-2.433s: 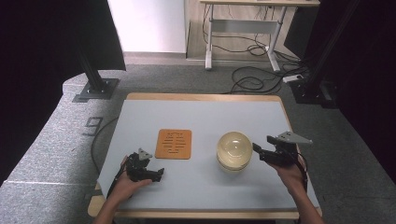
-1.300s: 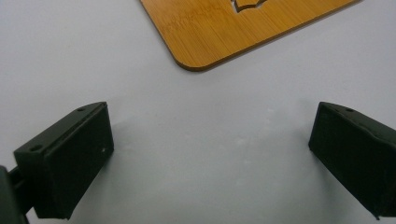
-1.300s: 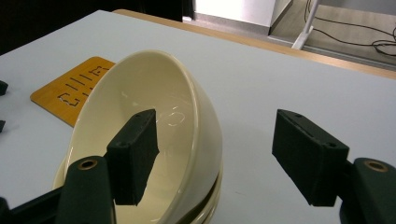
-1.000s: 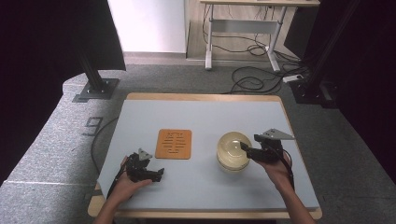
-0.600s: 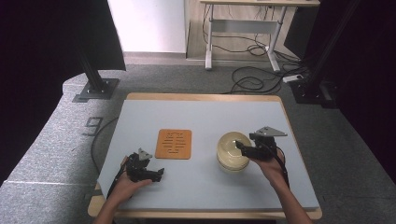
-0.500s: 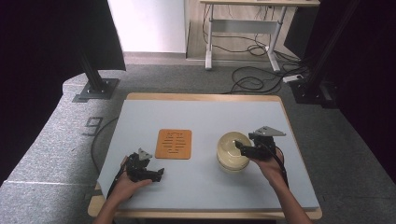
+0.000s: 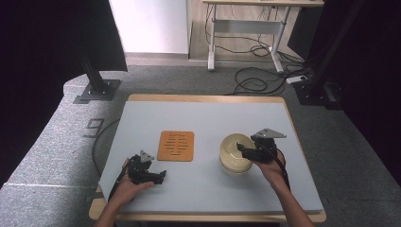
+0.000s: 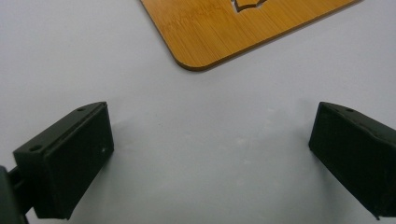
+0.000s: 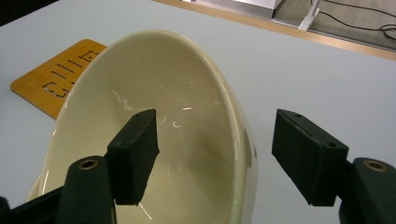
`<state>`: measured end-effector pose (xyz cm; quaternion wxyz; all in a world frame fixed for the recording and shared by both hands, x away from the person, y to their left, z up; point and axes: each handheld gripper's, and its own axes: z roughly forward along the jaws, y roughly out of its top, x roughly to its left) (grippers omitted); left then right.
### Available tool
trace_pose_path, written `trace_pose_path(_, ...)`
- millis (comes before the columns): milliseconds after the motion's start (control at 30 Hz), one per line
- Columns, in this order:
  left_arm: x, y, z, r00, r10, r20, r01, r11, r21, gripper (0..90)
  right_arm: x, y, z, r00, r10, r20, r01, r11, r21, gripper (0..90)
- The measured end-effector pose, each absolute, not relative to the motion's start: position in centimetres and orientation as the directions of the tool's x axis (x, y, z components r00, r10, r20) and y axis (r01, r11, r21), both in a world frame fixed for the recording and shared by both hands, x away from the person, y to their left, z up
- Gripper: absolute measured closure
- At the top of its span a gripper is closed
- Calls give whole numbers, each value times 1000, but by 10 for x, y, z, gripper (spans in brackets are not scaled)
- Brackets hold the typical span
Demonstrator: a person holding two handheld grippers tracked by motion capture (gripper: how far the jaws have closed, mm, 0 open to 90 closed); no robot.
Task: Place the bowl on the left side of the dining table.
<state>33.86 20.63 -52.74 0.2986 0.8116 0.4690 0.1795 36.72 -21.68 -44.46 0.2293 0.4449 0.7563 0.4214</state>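
A cream bowl (image 7: 233,155) stands right of centre on the pale table (image 7: 203,118). My right gripper (image 7: 242,150) is open at the bowl's right rim. In the right gripper view one jaw hangs inside the bowl (image 9: 187,107) and the other outside its wall, with neither pad touching it; the right gripper (image 9: 217,140) straddles the rim. An orange wooden trivet (image 7: 176,145) with cut-out slots lies flat left of the bowl. My left gripper (image 7: 158,177) rests near the front left of the table, open, with bare table between its jaws (image 8: 210,140) and a trivet corner (image 8: 243,28) just ahead.
The table's wooden edge (image 7: 208,217) runs along the front. On the floor beyond the table are a desk frame (image 7: 246,28), cables (image 7: 255,82) and two black stand bases (image 7: 97,90).
My right gripper has come in leftward from beside the bowl until its jaws straddle the right rim, with only a slight shift in the last half second. The left gripper has stayed put.
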Motion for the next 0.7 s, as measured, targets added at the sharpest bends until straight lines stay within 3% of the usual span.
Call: trace_pose_path(700, 339, 206, -527, 495, 869, 10, 655, -381, 652, 0, 369, -208, -450, -500, 866, 7, 486, 274, 830, 330)
